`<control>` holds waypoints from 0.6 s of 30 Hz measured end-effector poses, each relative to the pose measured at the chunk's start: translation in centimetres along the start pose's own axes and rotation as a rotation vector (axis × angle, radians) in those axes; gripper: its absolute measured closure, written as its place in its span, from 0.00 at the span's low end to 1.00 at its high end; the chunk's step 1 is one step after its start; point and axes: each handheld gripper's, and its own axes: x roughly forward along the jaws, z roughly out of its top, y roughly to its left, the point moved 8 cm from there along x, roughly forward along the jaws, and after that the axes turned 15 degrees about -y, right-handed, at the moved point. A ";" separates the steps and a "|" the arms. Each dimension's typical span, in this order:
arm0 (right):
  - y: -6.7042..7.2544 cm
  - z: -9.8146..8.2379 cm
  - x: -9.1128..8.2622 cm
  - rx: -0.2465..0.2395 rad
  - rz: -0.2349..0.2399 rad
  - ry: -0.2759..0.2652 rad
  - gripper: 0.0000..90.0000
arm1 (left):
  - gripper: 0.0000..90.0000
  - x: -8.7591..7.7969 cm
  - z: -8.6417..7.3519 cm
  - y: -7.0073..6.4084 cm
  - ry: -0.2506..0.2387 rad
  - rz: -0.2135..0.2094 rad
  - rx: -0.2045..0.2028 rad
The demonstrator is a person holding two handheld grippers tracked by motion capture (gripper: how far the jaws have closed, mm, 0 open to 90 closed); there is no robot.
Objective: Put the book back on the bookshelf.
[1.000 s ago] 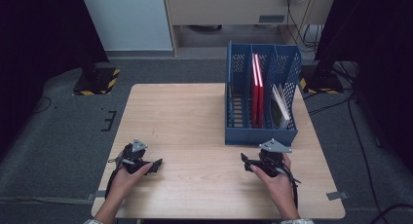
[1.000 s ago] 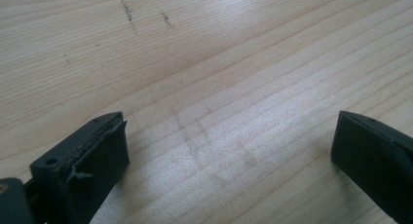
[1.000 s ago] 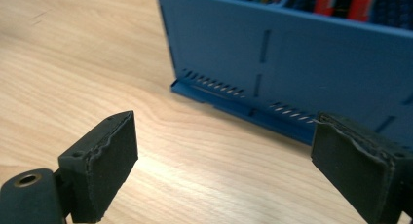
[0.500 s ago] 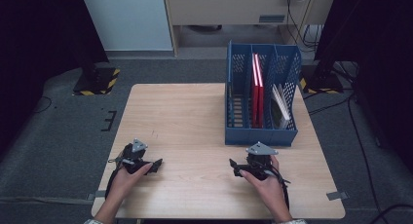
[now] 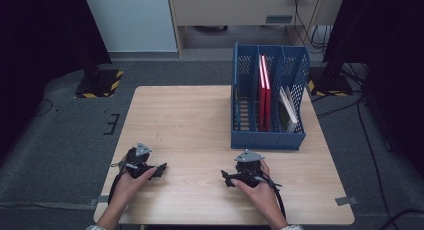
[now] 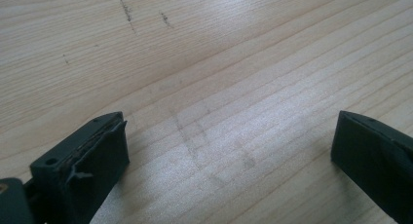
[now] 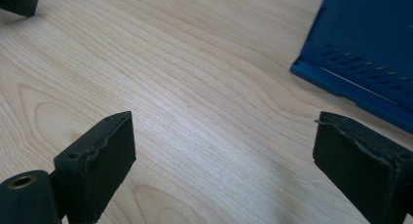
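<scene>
My left gripper [image 5: 160, 169] rests low over the wooden table [image 5: 190, 120] near its front left, held by a hand, jaws pointing right. In the left gripper view it [image 6: 229, 156] stands open, with bare wood between the jaws. My right gripper [image 5: 226, 177] sits near the front centre-right, held by the other hand, jaws pointing left. In the right gripper view it [image 7: 224, 156] is open and holds nothing. A blue file rack [image 5: 267, 135] stands at the table's back right, and its lower corner [image 7: 365, 48] appears beside the right jaw.
The rack holds red folders [image 5: 264, 87] in its middle slot and white papers [image 5: 290, 106] in its right slot. A jaw of the left gripper [image 7: 17, 1] shows far off in the right gripper view. Cables trail from both grippers over the front edge.
My right gripper has slid left along the table's front, away from the rack, and turned its jaws leftward. The left gripper has stayed put.
</scene>
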 end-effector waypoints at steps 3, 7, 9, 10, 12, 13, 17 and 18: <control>0.3 -0.3 0.8 -0.009 0.001 0.012 0.10 | 0.00 0.0 0.0 0.0 -0.002 0.000 -0.002; 0.8 -0.6 1.5 -0.013 0.008 0.026 0.09 | 0.00 0.0 0.0 0.0 -0.003 0.000 -0.002; 0.8 -0.8 1.8 -0.018 0.001 0.032 0.09 | 0.00 0.0 0.0 0.0 -0.001 0.000 0.000; 0.8 -0.9 2.0 -0.015 -0.004 0.036 0.09 | 0.00 0.0 0.0 0.0 -0.003 0.000 -0.003; 0.8 -1.0 2.2 -0.021 -0.010 0.041 0.09 | 0.00 0.0 0.0 0.0 0.000 -0.001 0.000; 0.8 -1.0 2.2 -0.021 -0.010 0.041 0.09 | 0.00 0.0 0.0 0.0 0.000 -0.001 0.000; 0.7 -1.4 2.6 -0.026 -0.029 0.069 0.09 | 0.00 0.0 0.0 0.0 -0.003 0.000 -0.003; 0.7 -1.4 2.7 -0.024 -0.029 0.068 0.09 | 0.00 0.0 0.0 0.0 -0.003 0.000 -0.002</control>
